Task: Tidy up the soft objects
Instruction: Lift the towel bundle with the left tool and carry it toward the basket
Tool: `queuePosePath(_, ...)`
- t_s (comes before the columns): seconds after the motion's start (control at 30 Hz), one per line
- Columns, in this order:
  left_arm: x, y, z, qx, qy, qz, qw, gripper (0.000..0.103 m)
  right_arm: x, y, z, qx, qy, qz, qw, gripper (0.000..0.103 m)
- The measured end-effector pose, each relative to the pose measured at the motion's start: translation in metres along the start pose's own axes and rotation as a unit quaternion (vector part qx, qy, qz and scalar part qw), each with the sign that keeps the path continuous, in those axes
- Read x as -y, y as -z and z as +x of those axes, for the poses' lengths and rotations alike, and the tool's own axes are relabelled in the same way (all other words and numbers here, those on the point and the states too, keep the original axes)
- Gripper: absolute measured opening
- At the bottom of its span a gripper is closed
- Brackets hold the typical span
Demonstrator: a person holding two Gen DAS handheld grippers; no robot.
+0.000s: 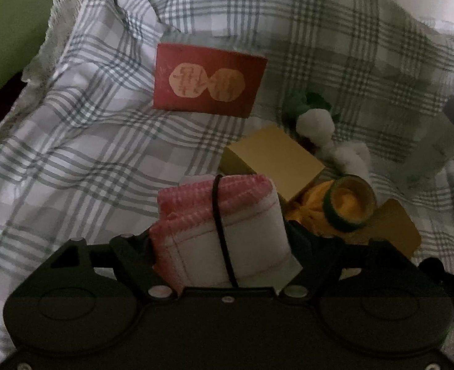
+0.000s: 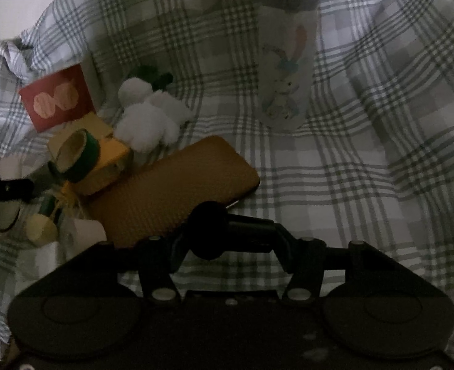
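My left gripper (image 1: 224, 246) has its jaws clamped on a folded pink-and-white cloth (image 1: 220, 234) bound by a black band, lifted just above the pile on the bed. My right gripper (image 2: 227, 237) is narrowed, and a dark round shape sits between its jaws; I cannot tell whether it grips anything.

Just right of the cloth lie a yellow box (image 1: 273, 160), a green tape roll (image 1: 348, 203) and a flat mustard case (image 2: 177, 185). A white plush toy (image 2: 148, 120) rests beyond them, a red card (image 1: 208, 81) stands further back to the left, and a printed tumbler (image 2: 287, 71) lies at the far right, all on the plaid sheet (image 1: 72, 141).

I judge this the carry step: 1 soft item is picked and awaits placing. Next I need a bare patch of sheet to the left, well apart from the hard things, and a gentle release. The plush looks like the next soft pick.
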State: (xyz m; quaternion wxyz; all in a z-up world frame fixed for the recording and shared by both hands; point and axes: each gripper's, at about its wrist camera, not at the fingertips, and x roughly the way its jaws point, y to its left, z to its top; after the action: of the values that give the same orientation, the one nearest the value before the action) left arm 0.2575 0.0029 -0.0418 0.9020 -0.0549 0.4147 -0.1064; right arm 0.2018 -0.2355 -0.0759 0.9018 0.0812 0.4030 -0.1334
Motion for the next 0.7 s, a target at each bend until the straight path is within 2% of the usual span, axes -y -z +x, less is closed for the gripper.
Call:
queuePosePath(0.3, 0.01, 0.03, -0.059, -0.01, 0.004, 0.021, 0.9997, 0.077, -0.002, 0.011, -0.062, 0.032, -0.025, 0.003, 0.999, 0.056)
queuePosePath(0.53, 0.022, 0.071, -0.102, -0.029, -0.003, 0.049, 0.9984, 0.077, -0.015, 0.047, -0.123, 0.053, -0.047, -0.024, 0.997, 0.056)
queuePosePath(0.7, 0.029, 0.1, -0.124, -0.039, -0.003, 0.06, 0.9975, 0.077, -0.02, 0.075, -0.157, 0.042, -0.067, -0.026, 0.997, 0.056)
